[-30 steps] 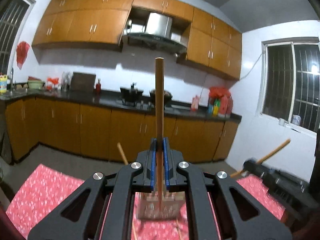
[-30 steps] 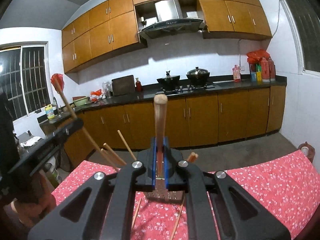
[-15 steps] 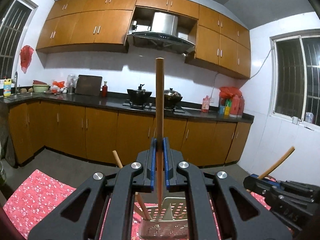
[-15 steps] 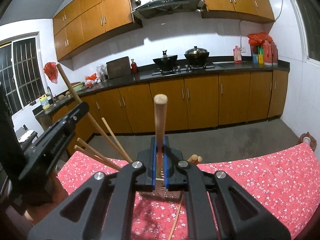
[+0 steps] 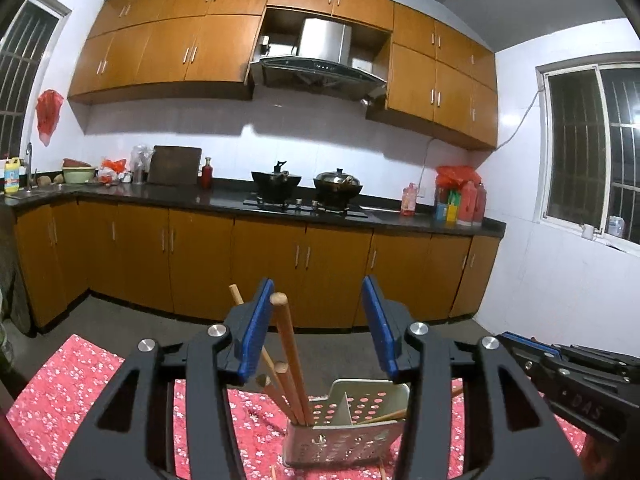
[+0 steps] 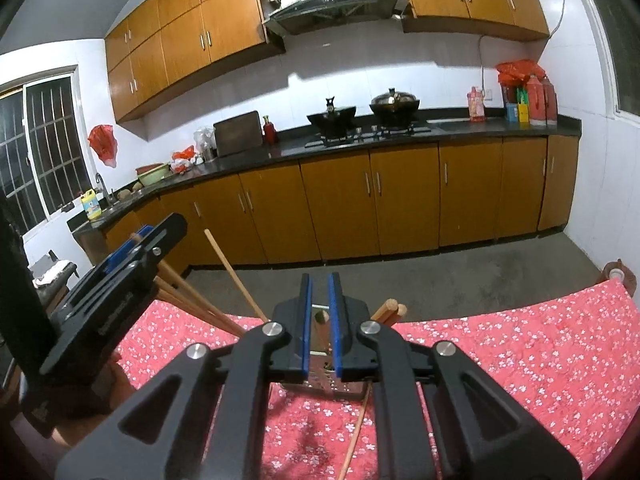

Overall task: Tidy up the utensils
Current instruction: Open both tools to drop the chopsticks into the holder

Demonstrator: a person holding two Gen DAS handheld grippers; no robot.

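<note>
A perforated metal utensil holder (image 5: 348, 436) stands on the red flowered tablecloth (image 5: 72, 392). Several wooden chopsticks (image 5: 290, 360) stand in its left compartment, leaning left. My left gripper (image 5: 318, 328) is open above the holder, with the tallest chopstick free between its blue pads. My right gripper (image 6: 321, 322) is open by a narrow gap over the holder (image 6: 332, 384); a chopstick end (image 6: 321, 316) shows between the pads, untouched. More chopsticks (image 6: 388, 308) lean out to the right. A loose chopstick (image 6: 354, 436) lies on the cloth (image 6: 520, 352).
The other gripper shows at the right edge in the left wrist view (image 5: 572, 384) and at the left in the right wrist view (image 6: 104, 312). Brown kitchen cabinets (image 5: 260, 264) and a counter with a stove stand beyond the table.
Both grippers have opened and let go of their chopsticks, which dropped into the holder. Both grippers have come lower and closer to the holder.
</note>
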